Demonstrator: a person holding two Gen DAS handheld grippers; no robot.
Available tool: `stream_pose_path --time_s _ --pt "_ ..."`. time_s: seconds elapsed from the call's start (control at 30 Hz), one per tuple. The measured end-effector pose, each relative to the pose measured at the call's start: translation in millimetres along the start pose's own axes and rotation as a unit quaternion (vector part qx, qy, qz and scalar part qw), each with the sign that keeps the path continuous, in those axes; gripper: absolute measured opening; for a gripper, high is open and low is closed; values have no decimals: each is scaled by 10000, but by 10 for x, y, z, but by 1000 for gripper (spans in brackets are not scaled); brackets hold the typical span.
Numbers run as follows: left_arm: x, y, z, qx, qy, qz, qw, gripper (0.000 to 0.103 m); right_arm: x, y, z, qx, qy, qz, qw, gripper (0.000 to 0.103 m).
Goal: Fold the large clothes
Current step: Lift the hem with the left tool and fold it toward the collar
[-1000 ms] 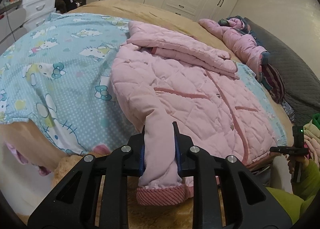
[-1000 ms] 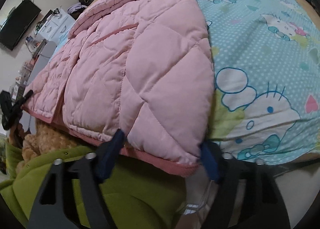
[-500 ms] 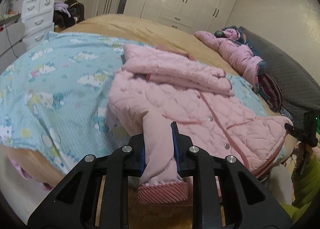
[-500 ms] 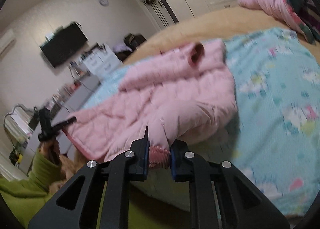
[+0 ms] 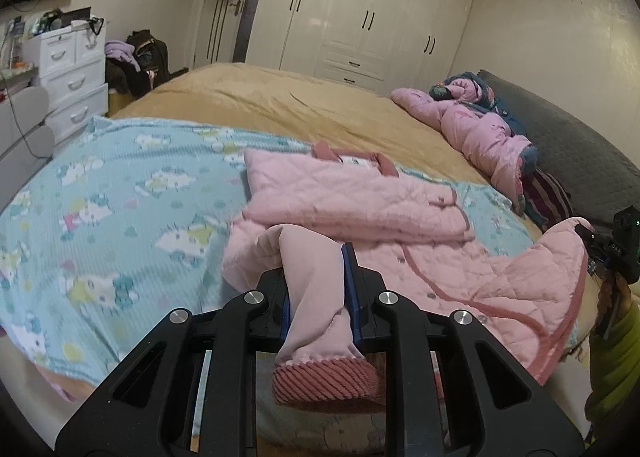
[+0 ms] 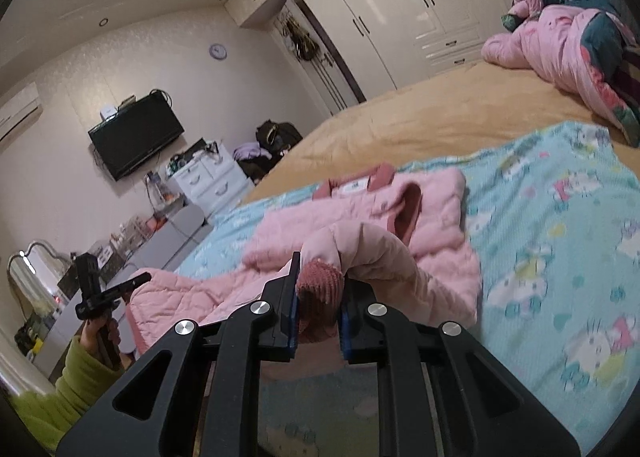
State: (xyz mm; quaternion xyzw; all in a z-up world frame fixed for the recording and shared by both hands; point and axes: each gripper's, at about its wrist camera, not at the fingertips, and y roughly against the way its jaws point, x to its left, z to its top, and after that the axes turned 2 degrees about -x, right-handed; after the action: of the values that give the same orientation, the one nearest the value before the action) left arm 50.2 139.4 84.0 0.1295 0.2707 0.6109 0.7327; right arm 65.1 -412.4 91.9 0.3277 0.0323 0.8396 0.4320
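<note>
A pink quilted jacket (image 5: 400, 213) lies on a blue cartoon-print sheet (image 5: 120, 193) on the bed, one sleeve folded across its chest. My left gripper (image 5: 316, 289) is shut on the other sleeve (image 5: 316, 297) just above its ribbed cuff and holds it raised. My right gripper (image 6: 318, 297) is shut on the jacket's ribbed hem corner (image 6: 320, 289) and lifts it off the sheet. The jacket also shows in the right wrist view (image 6: 360, 225), with its bottom part raised. Each gripper shows at the edge of the other's view.
A tan blanket (image 5: 280, 105) covers the far bed. A pile of pink and dark clothes (image 5: 480, 125) lies by the grey headboard (image 5: 572, 153). White drawers (image 5: 68, 73) stand at the left, and a wardrobe (image 5: 360, 17) and wall TV (image 6: 136, 137) stand behind.
My right gripper closed on the jacket's hem corner and lifted it. Both grippers rose and moved forward over the bed, pulling sleeve and hem up off the sheet.
</note>
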Motion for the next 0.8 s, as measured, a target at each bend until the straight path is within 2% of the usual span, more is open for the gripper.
stream_pose_path --time_s 0.33,0.8 --pt "26 -253 507 -135 -124 145 9997 13 -145 -267 539 -342 -38 -127 9993 14" --pt "114 -791 1049 -103 -286 410 9987 13 -482 -847 1085 -394 -228 -481 9978 14"
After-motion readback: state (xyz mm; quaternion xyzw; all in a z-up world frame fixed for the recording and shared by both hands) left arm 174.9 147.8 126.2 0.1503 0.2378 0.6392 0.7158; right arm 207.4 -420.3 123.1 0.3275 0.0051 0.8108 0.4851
